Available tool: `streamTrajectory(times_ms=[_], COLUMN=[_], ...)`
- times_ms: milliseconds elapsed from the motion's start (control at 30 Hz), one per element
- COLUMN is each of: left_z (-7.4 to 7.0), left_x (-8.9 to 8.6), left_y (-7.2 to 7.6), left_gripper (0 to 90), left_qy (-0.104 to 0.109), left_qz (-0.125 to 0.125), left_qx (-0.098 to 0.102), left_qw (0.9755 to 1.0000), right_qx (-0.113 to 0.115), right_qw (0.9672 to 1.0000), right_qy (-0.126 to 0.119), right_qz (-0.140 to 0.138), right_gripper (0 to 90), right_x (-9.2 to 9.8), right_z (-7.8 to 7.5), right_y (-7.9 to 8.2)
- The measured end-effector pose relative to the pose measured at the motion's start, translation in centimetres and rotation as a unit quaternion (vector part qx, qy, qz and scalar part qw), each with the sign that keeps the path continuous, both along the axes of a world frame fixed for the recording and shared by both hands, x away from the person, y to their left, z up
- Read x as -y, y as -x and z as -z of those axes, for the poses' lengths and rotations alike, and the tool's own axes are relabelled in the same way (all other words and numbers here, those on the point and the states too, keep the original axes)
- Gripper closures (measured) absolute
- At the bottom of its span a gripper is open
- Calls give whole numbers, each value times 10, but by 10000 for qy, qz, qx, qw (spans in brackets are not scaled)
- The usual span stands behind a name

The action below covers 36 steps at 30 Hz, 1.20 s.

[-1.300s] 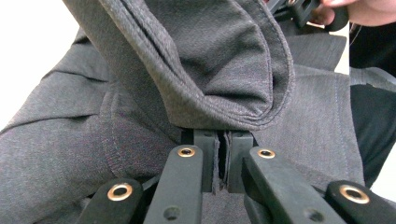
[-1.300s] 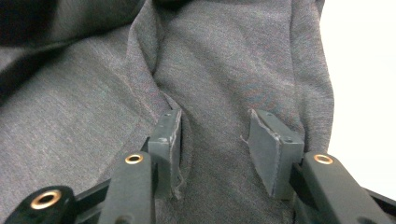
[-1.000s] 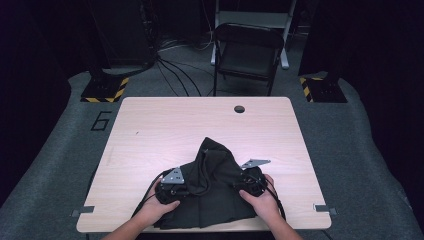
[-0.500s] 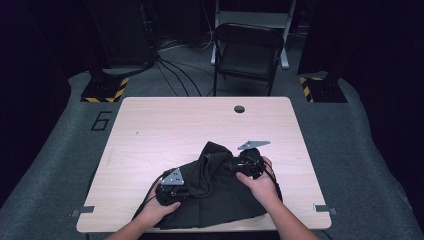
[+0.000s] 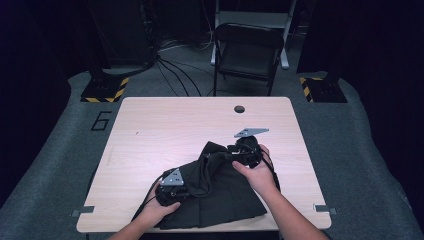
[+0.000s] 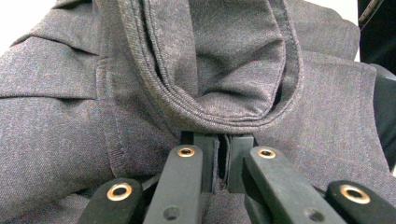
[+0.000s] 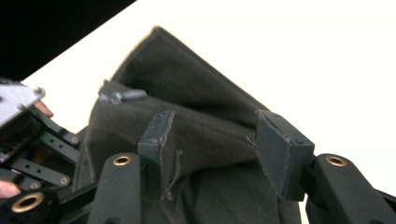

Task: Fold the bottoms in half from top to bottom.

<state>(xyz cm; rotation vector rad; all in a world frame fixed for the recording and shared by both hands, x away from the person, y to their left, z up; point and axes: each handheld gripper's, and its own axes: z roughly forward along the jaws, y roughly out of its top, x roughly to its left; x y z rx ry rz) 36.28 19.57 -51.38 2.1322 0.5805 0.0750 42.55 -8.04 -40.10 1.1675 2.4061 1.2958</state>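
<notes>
Two grippers work one dark grey woven garment [image 5: 215, 190] on a pale wooden table [image 5: 165, 130].
Our left gripper [image 6: 223, 158] stays pinched shut on a seam (low, unmoved); our right gripper [image 7: 224, 149], half-open around a fold, has lifted it since a second ago, raising a peak.

Each hand-held gripper [image 5: 172, 187] is black, with brass-ringed holes along its linkage bars and square dark pads. A grey three-cornered plate tops each. Forearms are bare, without sleeves.

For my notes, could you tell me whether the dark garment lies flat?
No: the garment is bunched, one part lifted into a peak by the right gripper.

Matt woven cloth garment [image 5: 220, 190], pale wood table [image 5: 165, 130]
</notes>
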Motion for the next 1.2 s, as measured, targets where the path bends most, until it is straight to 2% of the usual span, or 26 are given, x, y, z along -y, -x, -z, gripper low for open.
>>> streamTrajectory(times_ms=[233,433,600,733,767,867,1067,1133,1200], left_z=[0,1,0,0,0,0,0,0,0], left_x=[0,-1,-1,-1,-1,-1,-1,-1,-1], left_y=[0,0,-1,-1,-1,0,0,0,0], left_gripper=[864,864,864,864,864,864,864,864,864], left_qy=[-5,10,17,14,23,28,37,35,21], left_qz=[23,9,69,71,57,58,48,51,67], left_qx=[14,14,-42,-36,-55,-62,-70,-68,-52], left_qw=[10000,10000,10000,10000,10000,10000,10000,10000,10000], right_qx=[151,263,323,282,257,207,248,308,309], right_qw=[9998,9993,9989,9989,9989,9990,9979,9971,9968], right_qy=[-43,14,65,104,186,183,313,376,387], right_qz=[-130,-265,-326,-347,-348,-348,-510,-578,-634], right_gripper=[473,450,412,400,404,434,726,779,790], right_x=[-14,-32,-42,-47,-49,-50,-46,-44,-42], right_z=[-17,-27,-29,-27,-24,-23,-23,-22,-21], right_y=[-3,-8,-11,-13,-15,-15,-11,-9,-7])
